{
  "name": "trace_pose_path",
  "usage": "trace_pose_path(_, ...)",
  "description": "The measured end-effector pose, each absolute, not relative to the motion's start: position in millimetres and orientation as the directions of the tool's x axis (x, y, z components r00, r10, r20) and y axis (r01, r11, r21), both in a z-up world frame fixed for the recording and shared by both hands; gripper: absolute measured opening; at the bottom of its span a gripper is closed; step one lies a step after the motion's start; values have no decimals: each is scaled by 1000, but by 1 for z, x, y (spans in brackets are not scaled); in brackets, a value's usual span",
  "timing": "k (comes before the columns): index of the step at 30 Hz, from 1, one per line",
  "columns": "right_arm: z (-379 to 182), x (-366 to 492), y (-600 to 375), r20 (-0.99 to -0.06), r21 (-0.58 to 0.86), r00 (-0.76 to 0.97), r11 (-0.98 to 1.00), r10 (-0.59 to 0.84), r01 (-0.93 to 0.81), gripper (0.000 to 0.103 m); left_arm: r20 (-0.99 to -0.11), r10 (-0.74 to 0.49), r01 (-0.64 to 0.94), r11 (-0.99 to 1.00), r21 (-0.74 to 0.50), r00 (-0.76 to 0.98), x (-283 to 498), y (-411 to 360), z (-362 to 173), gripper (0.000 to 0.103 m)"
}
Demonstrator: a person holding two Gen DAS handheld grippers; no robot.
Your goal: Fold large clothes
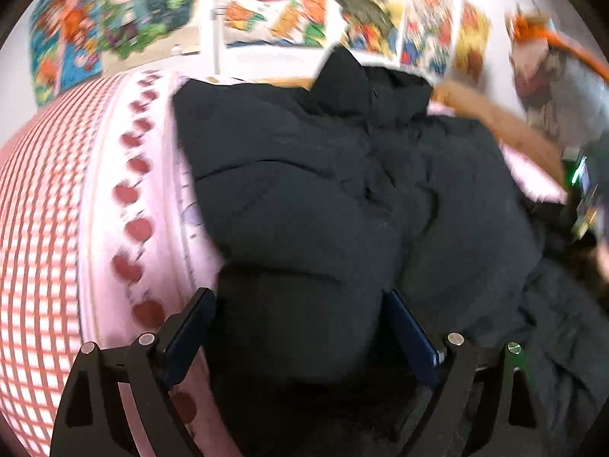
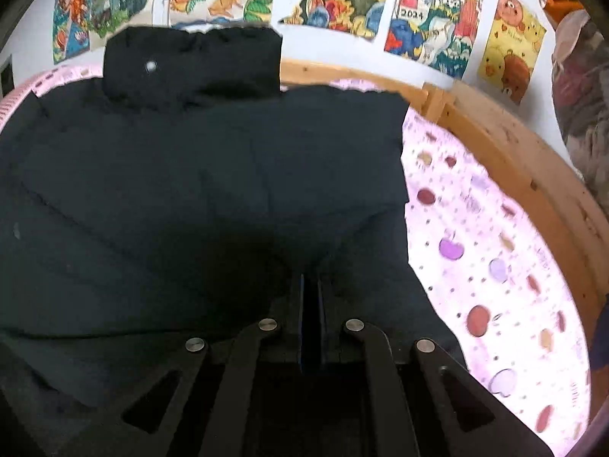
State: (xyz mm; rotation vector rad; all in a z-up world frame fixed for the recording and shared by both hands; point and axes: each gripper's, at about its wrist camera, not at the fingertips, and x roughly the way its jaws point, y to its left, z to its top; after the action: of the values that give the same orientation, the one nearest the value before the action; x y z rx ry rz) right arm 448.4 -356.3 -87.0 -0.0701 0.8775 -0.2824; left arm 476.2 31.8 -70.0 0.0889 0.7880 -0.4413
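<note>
A black padded jacket (image 1: 304, 190) lies spread on a pink bed cover, its collar (image 2: 190, 61) toward the wall. In the left wrist view my left gripper (image 1: 298, 295) stands wide open at the jacket's left edge, and a puffy fold of the jacket bulges between its blue pads (image 1: 190, 327). In the right wrist view the jacket (image 2: 190, 190) fills the left and middle. My right gripper (image 2: 312, 278) is shut on a pinch of its fabric near the right edge, and creases run out from the fingertips. Part of the right-hand tool (image 1: 586, 190) shows at the right of the left wrist view.
The pink cover (image 2: 475, 247) carries hearts and dots, with a red checked area (image 1: 38, 228) at the left. A wooden bed frame (image 2: 514, 144) curves round the far and right sides. Colourful posters (image 2: 430, 11) hang on the wall, and plush toys (image 2: 578, 76) sit at the right.
</note>
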Motion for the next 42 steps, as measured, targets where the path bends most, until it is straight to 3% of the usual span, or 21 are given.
trace_pose_path(3, -89, 446, -358, -733, -162, 625, 962, -268, 222, 7, -673, -411, 365, 905, -219, 616, 475, 57, -68, 90)
trace_pose_path(5, -90, 446, -358, -731, -162, 628, 961, -268, 223, 7, -680, -394, 314, 917, -246, 618, 478, 65, -72, 91)
trace_pose_path(9, -94, 445, -358, -723, -175, 632, 959, -278, 221, 8, -766, -281, 239, 956, -171, 578, 491, 58, -91, 92)
trace_pose_path(13, -101, 444, -353, -705, -193, 644, 954, -298, 229, 8, -790, -175, 227, 973, -46, 587, 492, 36, -97, 94)
trace_pose_path(22, -102, 422, -372, -655, -26, 727, 969, -204, 247, 12, -772, -192, 227, 972, -64, 606, 483, 38, -88, 99)
trace_pose_path(23, -98, 419, -375, -642, 1, 744, 970, -185, 242, 16, -761, -205, 225, 971, -80, 615, 482, 40, -82, 99)
trace_pose_path(25, -84, 408, -382, -605, 50, 780, 970, -159, 237, 40, -706, -270, 250, 959, -135, 655, 476, 46, -70, 99)
trace_pose_path(26, -74, 402, -385, -579, 61, 797, 966, -172, 253, 65, -638, -324, 279, 944, -174, 699, 470, 48, -58, 99)
trace_pose_path(27, -61, 394, -389, -545, 72, 818, 962, -184, 264, 78, -598, -342, 290, 939, -185, 725, 468, 47, -49, 99)
trace_pose_path(30, -35, 392, -400, -538, 73, 828, 970, -159, 234, 79, -531, -341, 305, 939, -156, 776, 473, 33, -20, 99)
trace_pose_path(34, 2, 412, -412, -543, 23, 824, 978, -161, 206, 79, -524, -304, 313, 947, -72, 796, 490, 4, 21, 99)
trace_pose_path(36, 27, 425, -413, -518, 15, 842, 982, -152, 187, 84, -542, -309, 326, 943, -67, 781, 504, -7, 46, 99)
trace_pose_path(42, 76, 529, -416, -534, 61, 844, 993, -57, 105, 87, -526, -276, 309, 951, -26, 805, 572, -60, 93, 99)
